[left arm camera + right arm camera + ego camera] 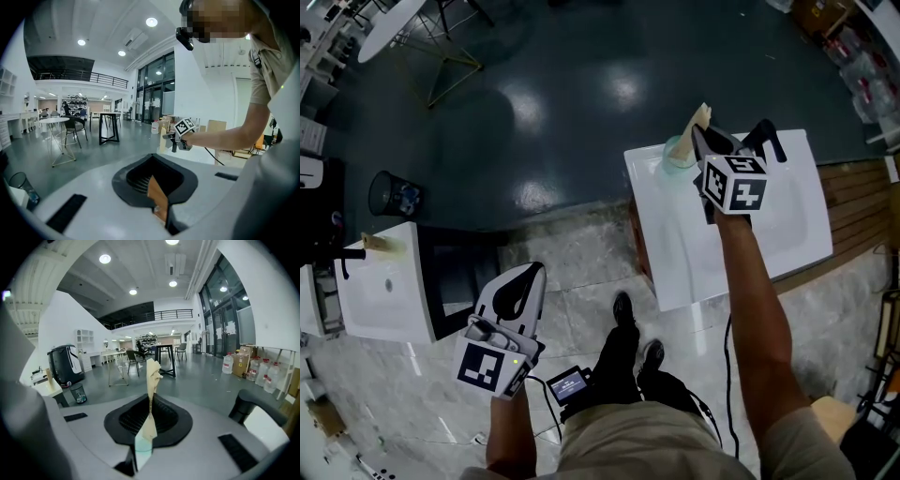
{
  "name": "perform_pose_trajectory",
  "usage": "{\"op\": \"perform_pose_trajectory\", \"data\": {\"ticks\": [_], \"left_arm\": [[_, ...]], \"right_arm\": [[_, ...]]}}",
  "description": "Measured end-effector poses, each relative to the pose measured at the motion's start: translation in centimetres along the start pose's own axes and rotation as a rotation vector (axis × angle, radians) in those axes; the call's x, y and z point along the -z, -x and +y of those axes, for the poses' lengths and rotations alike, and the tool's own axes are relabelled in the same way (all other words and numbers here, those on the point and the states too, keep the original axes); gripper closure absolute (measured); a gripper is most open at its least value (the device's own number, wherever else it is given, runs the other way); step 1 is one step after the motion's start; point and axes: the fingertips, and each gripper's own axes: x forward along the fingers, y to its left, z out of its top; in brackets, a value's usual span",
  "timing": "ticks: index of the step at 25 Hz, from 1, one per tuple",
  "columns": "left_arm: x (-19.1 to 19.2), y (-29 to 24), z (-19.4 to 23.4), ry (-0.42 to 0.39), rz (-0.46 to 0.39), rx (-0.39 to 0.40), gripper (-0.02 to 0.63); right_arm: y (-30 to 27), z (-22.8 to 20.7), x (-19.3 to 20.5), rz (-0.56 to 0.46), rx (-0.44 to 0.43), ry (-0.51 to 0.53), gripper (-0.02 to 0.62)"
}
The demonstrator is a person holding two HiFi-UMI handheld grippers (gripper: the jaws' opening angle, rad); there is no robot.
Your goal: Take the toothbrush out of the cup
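Note:
A cream toothbrush (701, 116) stands up out of a clear greenish cup (679, 153) at the far left corner of a white washbasin (797, 220). My right gripper (700, 133) is shut on the toothbrush above the cup. In the right gripper view the toothbrush (151, 376) runs up through the seam of the shut jaws, with the cup (143, 446) pale below it. My left gripper (531, 272) hangs low over the floor at the left, shut with nothing in it. The left gripper view shows its closed jaws, a brown pad (158, 197) and the right gripper (180, 136) far off.
A black faucet (766, 138) rises just right of the right gripper. A second white basin (389, 281) and a black bin (394, 195) stand at the left. Wooden slats (862, 202) lie right of the washbasin. The person's shoes (623, 309) are on the marble floor.

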Motion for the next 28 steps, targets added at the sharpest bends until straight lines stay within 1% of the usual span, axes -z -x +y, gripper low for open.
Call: {"op": "perform_pose_trajectory", "data": {"ticks": [4, 7, 10, 13, 17, 19, 22, 28], "left_arm": [[-0.7, 1.7, -0.2, -0.021, -0.013, -0.011, 0.601], [-1.6, 3.3, -1.2, -0.029, -0.025, -0.030, 0.601], [-3.1, 4.7, -3.3, -0.042, -0.044, -0.053, 0.601], [-5.7, 6.1, -5.4, -0.074, -0.109, -0.065, 0.601], [-8.4, 10.2, -7.1, -0.105, -0.169, -0.115, 0.601], [-9.3, 12.9, -8.0, -0.123, -0.201, -0.133, 0.601], [-10.0, 16.6, -9.2, -0.120, -0.231, -0.152, 0.601], [-11.2, 21.4, -12.7, -0.151, -0.258, -0.186, 0.601]], "right_arm": [[2.8, 0.8, -2.7, -0.092, 0.022, 0.037, 0.577], [6.5, 2.0, -5.1, -0.170, 0.020, 0.090, 0.577], [12.1, 2.9, -6.9, -0.226, 0.002, 0.129, 0.578], [18.4, 3.8, -9.1, -0.275, -0.022, 0.142, 0.578], [26.3, 7.2, -12.1, -0.336, -0.076, 0.181, 0.578], [30.0, 9.5, -12.8, -0.360, -0.096, 0.208, 0.578], [34.2, 12.2, -13.2, -0.382, -0.111, 0.232, 0.578], [40.3, 14.0, -13.3, -0.414, -0.135, 0.235, 0.580]]}}
